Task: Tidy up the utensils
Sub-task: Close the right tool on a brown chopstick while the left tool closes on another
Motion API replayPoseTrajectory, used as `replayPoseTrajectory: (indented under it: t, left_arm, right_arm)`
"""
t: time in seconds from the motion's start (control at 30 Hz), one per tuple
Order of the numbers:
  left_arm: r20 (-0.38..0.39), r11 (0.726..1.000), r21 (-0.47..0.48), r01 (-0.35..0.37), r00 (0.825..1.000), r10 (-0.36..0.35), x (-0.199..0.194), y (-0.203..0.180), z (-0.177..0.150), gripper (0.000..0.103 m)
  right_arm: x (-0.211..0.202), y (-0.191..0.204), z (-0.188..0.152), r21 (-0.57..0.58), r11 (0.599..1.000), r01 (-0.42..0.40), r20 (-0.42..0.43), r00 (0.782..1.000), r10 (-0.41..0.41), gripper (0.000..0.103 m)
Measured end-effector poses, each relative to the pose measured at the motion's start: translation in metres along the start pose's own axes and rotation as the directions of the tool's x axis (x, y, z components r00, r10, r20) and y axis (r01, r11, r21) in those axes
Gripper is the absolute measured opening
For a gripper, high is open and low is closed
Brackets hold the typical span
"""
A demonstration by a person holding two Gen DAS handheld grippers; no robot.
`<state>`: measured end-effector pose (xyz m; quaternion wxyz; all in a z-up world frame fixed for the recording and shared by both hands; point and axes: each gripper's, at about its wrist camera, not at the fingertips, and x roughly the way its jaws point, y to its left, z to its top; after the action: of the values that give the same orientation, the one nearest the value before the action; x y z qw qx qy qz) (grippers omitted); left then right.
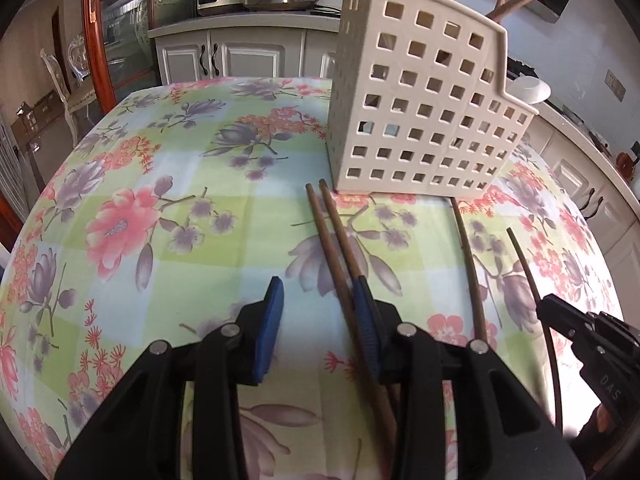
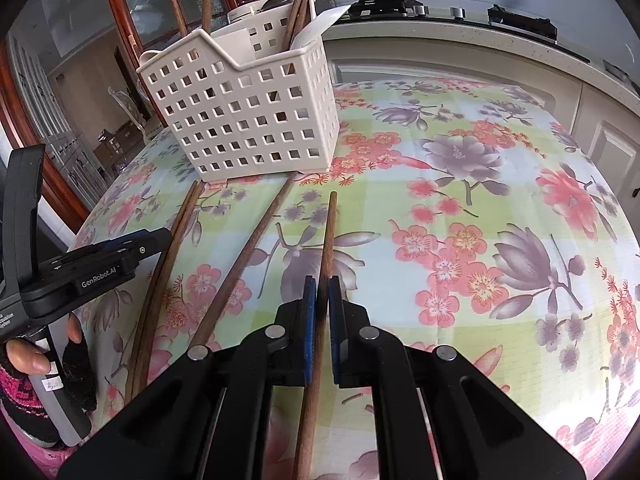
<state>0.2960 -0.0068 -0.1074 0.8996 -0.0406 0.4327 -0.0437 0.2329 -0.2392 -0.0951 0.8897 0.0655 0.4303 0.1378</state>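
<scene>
Chopstick point(image 2: 326, 240) is gripped between the blue pads of the right tool point(image 2: 322, 280), clamped tight on the wooden shaft, its far tip pointed toward the basket point(image 2: 248, 120). Over in the left wrist view, the left tool point(image 1: 320, 292) is seen with a gap between its pads; a pair of chopsticks point(image 1: 334, 236) is lying side by side on the table point(image 1: 160, 208) against the inner face of its right pad, and the left pad is standing clear of them, so no grip is made. Another chopstick point(image 1: 470, 264) is lying just to the right of that pair, flat on the flowered cloth. The right tool point(image 1: 560, 316) is caught at the edge of that view with its stick curving past. The white perforated basket point(image 1: 424, 112) is standing upright beyond the sticks' far ends, and several wooden handles point(image 2: 298, 4) are seen rising from it.
</scene>
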Motion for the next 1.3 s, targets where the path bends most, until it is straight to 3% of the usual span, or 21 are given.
replayPoseTrajectory:
  t: [0.47, 0.67, 0.73, 0.9, 1.03, 1.3]
  left_arm:
    - [-0.010, 0.999, 0.038, -0.019, 1.000, 0.019, 0.008, -0.004, 0.010, 0.027]
    - [-0.016, 0.993, 0.109, -0.041, 0.999, 0.043, 0.015, -0.015, 0.014, 0.010]
    - [-0.016, 0.990, 0.136, -0.033, 0.999, 0.035, 0.015, -0.018, 0.013, 0.009]
    - [-0.017, 0.990, 0.141, 0.005, 1.000, -0.002, 0.013, -0.016, 0.011, 0.008]
    - [-0.015, 0.991, 0.129, 0.029, 1.000, -0.027, 0.011, -0.010, 0.008, 0.007]
    - [0.043, 0.992, 0.109, 0.063, 0.997, -0.068, -0.016, -0.004, 0.001, 0.006]
  right_arm:
    - [0.008, 0.008, 0.002, -0.044, 0.998, 0.044, -0.034, 0.998, -0.045, 0.007]
    - [0.015, 0.019, 0.007, -0.144, 0.984, 0.101, -0.053, 0.993, -0.110, 0.008]
    - [0.017, 0.021, 0.009, -0.172, 0.980, 0.102, -0.067, 0.991, -0.115, 0.009]
    - [0.019, 0.023, 0.013, -0.235, 0.968, 0.089, -0.096, 0.989, -0.115, 0.010]
    - [0.018, 0.018, 0.012, -0.217, 0.974, 0.063, -0.092, 0.992, -0.084, 0.008]
    - [-0.003, 0.018, 0.011, -0.171, 0.985, 0.028, -0.016, 0.999, -0.031, 0.007]
